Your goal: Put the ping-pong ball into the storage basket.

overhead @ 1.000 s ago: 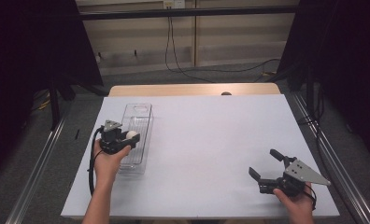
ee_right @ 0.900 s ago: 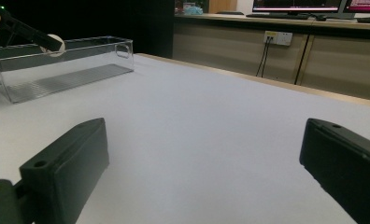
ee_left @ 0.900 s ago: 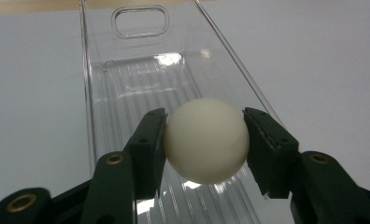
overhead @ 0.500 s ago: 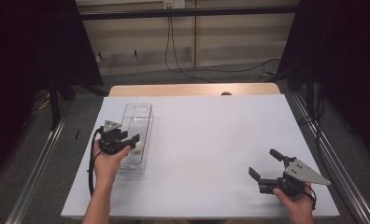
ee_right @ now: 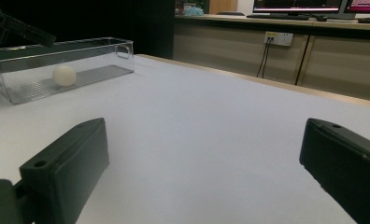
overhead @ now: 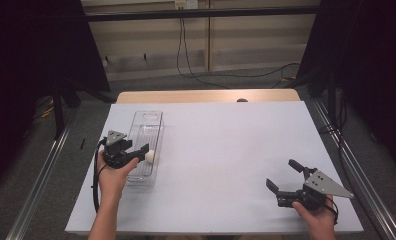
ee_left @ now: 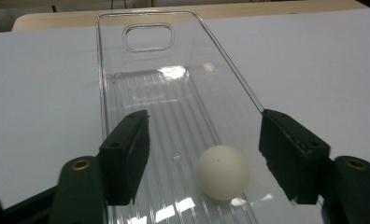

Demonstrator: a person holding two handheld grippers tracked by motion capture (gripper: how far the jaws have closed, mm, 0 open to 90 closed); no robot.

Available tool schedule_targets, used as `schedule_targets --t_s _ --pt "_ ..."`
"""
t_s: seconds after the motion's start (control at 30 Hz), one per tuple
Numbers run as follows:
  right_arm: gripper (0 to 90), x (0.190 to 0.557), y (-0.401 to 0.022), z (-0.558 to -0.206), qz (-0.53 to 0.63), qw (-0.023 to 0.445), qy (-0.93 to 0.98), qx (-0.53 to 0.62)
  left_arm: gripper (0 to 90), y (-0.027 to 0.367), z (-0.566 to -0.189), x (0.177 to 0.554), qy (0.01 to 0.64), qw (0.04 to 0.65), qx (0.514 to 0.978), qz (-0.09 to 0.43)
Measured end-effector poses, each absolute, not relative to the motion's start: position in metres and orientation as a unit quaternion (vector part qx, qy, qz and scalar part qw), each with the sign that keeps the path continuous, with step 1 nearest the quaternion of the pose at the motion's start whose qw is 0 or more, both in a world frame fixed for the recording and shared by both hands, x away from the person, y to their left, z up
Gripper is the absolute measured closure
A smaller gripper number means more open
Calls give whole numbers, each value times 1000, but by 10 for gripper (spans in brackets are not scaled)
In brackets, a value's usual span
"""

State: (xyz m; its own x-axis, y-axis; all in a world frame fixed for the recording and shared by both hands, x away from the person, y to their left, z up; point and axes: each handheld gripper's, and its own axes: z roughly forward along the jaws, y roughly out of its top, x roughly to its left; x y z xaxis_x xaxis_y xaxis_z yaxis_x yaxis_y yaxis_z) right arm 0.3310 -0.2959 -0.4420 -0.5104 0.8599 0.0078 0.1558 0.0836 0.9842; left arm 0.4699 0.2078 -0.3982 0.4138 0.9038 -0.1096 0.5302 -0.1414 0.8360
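- Since the white ball [ee_left: 222, 171] already lies on the ribbed floor of the clear plastic bin [ee_left: 115, 70], the placing itself looks done; what seems left is for the left gripper [ee_left: 205, 156] to draw clear of the bin, and whether more things are meant to follow I cannot tell.
- As for that left gripper, its jaws have just been opening; in the left gripper view they stand apart with the ball between them, nearer the right-hand jaw, yet neither pad presses on it, so the ball is let go and nothing is held.
- While the high view shows the left gripper [overhead: 130, 152] at the near half of the bin [overhead: 145, 118], the ball [overhead: 149, 156] sits just at the jaw tips, inside the bin's walls.
- Seen from the right gripper view, the ball [ee_right: 64, 75] rests low in the bin [ee_right: 94, 49], toward the end where the left gripper hangs over the rim; the far stretch of the bin, up to its handle cut-out, holds nothing else that I can see.
- Well apart from all this, the right gripper [overhead: 286, 185] rests at the near right of the white table [overhead: 226, 145]; its jaws are spread wide and have nothing between them but bare table [ee_right: 211, 140]; I judge it idle for this step.
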Motion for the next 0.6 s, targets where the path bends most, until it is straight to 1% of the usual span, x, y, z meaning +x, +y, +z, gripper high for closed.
schedule_targets --t_s 0.3,0.47,0.6 --pt "8 331 -294 -441 561 316 662 382 182 212 -401 461 497 452 707 219" --pt "8 332 -296 -442 560 316 665 382 133 216 -400 455 488 464 704 226" --pt "8 331 -295 -442 562 316 662 382 107 219 -402 450 486 471 702 221"
